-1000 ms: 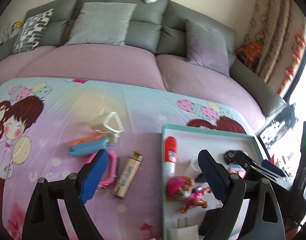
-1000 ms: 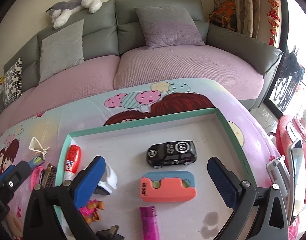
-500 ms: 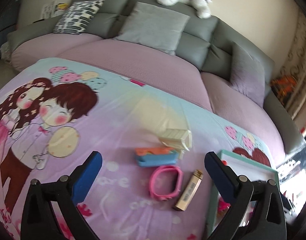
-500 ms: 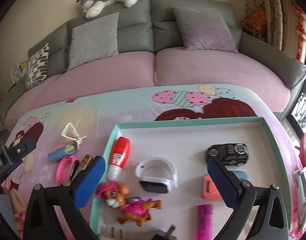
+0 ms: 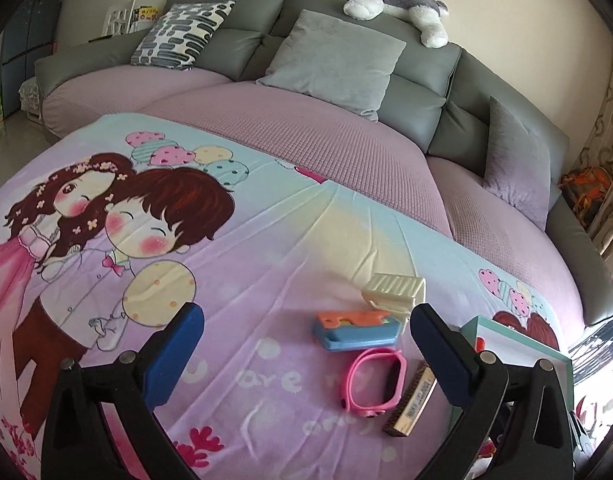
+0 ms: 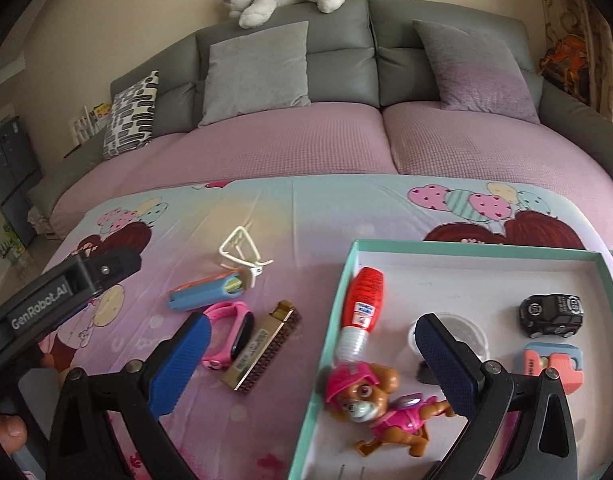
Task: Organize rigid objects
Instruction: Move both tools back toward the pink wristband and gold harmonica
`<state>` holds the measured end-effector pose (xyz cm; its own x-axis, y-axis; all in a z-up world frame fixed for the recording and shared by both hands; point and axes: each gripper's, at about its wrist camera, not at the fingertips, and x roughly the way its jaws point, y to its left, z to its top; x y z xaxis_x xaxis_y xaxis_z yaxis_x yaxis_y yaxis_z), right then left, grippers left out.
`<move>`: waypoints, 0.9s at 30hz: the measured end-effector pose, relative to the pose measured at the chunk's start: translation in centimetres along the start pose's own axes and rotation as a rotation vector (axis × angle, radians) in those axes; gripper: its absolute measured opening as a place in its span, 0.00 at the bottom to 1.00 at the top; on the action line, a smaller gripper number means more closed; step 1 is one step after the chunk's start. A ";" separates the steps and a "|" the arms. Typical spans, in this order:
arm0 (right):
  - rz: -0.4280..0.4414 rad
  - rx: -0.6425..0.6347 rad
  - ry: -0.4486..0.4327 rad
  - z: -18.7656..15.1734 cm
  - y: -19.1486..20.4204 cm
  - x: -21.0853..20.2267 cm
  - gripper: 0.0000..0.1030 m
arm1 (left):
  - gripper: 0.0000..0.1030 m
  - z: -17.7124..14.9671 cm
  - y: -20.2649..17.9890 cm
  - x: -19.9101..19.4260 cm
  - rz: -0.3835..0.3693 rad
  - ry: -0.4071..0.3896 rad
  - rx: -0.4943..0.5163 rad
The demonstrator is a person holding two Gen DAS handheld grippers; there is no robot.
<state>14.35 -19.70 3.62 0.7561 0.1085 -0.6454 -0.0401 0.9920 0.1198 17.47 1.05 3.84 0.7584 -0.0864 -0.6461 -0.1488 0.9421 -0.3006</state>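
Lying on the cloth-covered surface at one to three o'clock of the left gripper [image 5: 306, 364], whose fingers have just been opening wide on nothing, are a blue-and-orange case [image 5: 356, 328], a pink band [image 5: 372, 380] and a gold harmonica [image 5: 410, 404]. The case looks light, stiff and smooth (likely slippery), best pinched across its long flat sides. The right gripper [image 6: 310, 364] also gapes empty, over the tray's [image 6: 466, 246] near-left rim.

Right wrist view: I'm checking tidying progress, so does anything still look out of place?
Yes. Four things lie loose on the cloth left of the tray: white clip, blue-orange case, pink band, gold harmonica. The other toys are already inside.
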 end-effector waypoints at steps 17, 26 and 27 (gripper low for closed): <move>-0.058 0.044 0.016 -0.1 -0.9 0.8 1.00 | 1.00 -1.1 -0.6 3.1 0.025 0.140 0.159; -0.104 0.055 0.065 -0.5 -1.5 1.6 1.00 | 1.00 -2.5 -2.1 5.2 0.041 0.252 0.239; -0.112 0.053 0.066 -0.5 -1.5 1.6 1.00 | 1.00 -2.7 -2.1 5.4 0.047 0.264 0.238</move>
<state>15.31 -21.03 2.06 0.7093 0.0034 -0.7049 0.0778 0.9935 0.0832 20.21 -2.25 -0.90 0.5591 -0.0925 -0.8239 -0.0040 0.9934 -0.1142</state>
